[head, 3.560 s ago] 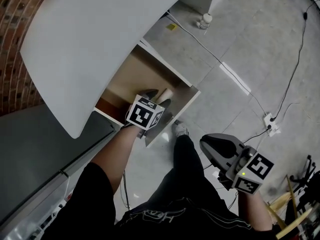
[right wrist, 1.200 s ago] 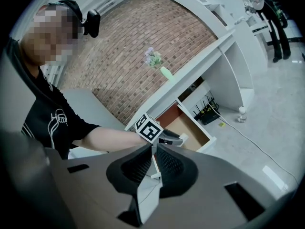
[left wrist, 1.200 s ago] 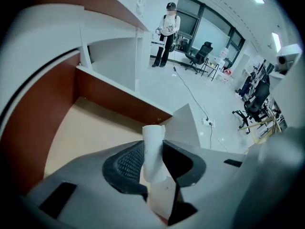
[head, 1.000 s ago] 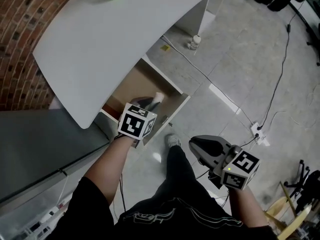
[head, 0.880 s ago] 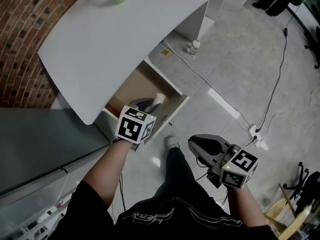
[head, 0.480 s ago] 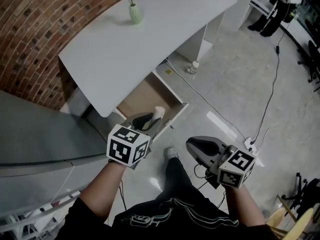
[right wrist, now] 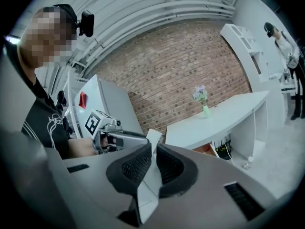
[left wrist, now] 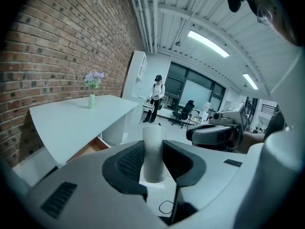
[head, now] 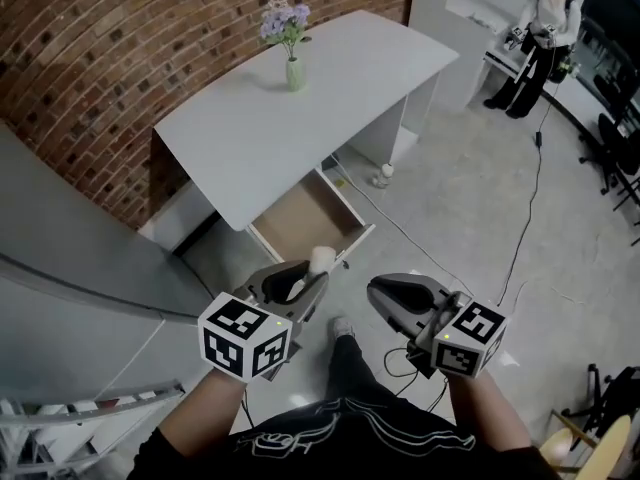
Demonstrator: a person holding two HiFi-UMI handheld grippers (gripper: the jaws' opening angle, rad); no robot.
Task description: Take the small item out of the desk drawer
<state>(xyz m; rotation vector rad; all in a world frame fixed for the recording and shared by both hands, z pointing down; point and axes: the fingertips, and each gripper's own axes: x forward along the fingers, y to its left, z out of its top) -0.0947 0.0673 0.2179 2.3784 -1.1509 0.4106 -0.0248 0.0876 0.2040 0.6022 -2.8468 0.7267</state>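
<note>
The left gripper (head: pixel 305 276) is holding the item (head: pixel 320 259), a small white cylinder, upright, with its fingers clamped on both sides. It is hanging clear of the open drawer (head: pixel 303 218), out in front of the bench (head: pixel 290 118). The right gripper (head: pixel 385 290) is idling alongside, fingers almost together on nothing. This step is calling for a steady squeeze and a level carry. The cylinder looks smooth and only its lower part is sitting between the fingers, so any tilt is risking a drop to the floor (head: pixel 450 198).

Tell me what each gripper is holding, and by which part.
The left gripper clamps a small white cylinder by its sides, one end sticking out past the jaws. The right gripper holds nothing.
</note>
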